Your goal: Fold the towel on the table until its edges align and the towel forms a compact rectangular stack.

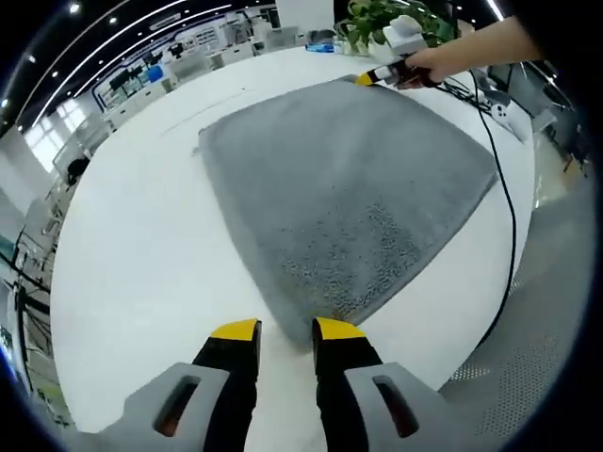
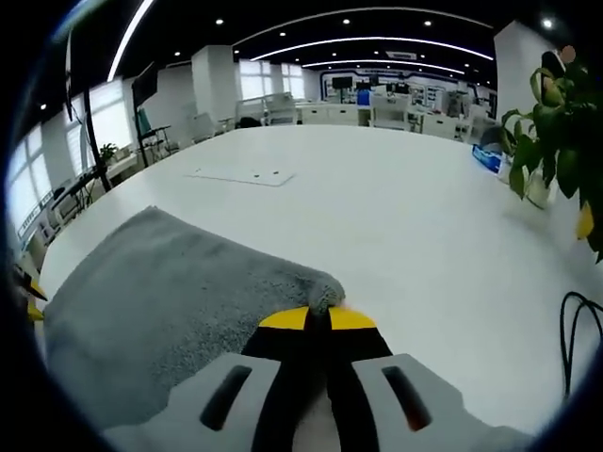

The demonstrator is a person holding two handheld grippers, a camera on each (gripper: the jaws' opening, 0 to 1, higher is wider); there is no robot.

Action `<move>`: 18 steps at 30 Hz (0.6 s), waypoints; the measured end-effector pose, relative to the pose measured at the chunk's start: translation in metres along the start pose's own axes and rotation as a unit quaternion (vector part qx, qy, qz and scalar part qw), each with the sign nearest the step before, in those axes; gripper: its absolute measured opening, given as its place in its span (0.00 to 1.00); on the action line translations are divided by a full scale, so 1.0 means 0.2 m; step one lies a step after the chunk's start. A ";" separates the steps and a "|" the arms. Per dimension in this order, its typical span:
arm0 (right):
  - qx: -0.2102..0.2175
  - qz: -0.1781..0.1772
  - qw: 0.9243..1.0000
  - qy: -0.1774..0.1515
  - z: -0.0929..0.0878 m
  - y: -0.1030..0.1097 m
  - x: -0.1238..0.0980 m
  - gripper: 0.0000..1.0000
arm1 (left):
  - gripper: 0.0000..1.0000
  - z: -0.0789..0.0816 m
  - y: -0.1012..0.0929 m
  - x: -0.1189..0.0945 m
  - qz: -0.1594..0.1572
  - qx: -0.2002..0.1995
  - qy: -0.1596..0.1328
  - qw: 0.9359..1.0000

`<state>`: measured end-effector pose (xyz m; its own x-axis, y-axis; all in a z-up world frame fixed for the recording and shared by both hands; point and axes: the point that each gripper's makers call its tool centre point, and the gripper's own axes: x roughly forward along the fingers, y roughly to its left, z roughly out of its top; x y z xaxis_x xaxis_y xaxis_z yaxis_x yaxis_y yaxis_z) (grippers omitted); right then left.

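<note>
Your right tool (image 2: 317,318) pinches a towel (image 1: 344,202) corner, your left tool (image 1: 287,330) gapes at another at lower centre; no fold made.

The grey rectangular towel (image 1: 344,184) is a fuzzy, matt pile cloth, rougher-looking near one corner, lying on a smooth white table (image 1: 141,245) with slight sheen
</note>
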<state>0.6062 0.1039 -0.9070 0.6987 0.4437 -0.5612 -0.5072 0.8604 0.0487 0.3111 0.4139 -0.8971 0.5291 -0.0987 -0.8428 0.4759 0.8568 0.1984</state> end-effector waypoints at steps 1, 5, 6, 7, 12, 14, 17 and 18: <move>0.000 0.001 1.000 0.000 0.00 0.00 0.00 0.04 | 0.26 0.02 0.00 -0.01 0.003 -0.002 -0.004 1.000; -0.032 0.016 0.999 -0.006 0.00 -0.01 0.01 0.04 | 0.27 0.11 -0.10 -0.03 -0.003 -0.015 -0.029 0.999; -0.023 0.014 1.000 -0.007 -0.01 -0.01 0.01 0.04 | 0.27 0.13 -0.13 -0.02 -0.007 -0.012 -0.032 0.999; -0.016 0.014 1.000 -0.010 0.00 -0.01 0.02 0.04 | 0.27 0.16 -0.18 0.00 -0.015 -0.001 -0.035 0.999; -0.008 0.016 1.000 -0.017 -0.01 -0.04 0.03 0.04 | 0.28 0.29 -0.38 0.04 -0.045 0.055 -0.061 0.996; -0.016 0.023 0.999 -0.017 -0.01 -0.04 0.04 0.04 | 0.28 0.34 -0.46 0.06 -0.058 0.084 -0.069 0.992; -0.030 0.034 0.999 -0.017 -0.02 -0.02 0.03 0.04 | 0.29 0.42 -0.55 0.07 -0.072 0.091 -0.084 0.990; -0.032 0.037 0.999 -0.018 -0.03 -0.02 0.03 0.04 | 0.29 0.45 -0.59 0.08 -0.079 0.097 -0.094 0.988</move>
<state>0.6102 0.1011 -0.9152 0.6751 0.5158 -0.5275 -0.5887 0.8075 0.0361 0.3265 0.2646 -0.8882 0.5503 -0.3313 -0.7664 0.6787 0.7121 0.1795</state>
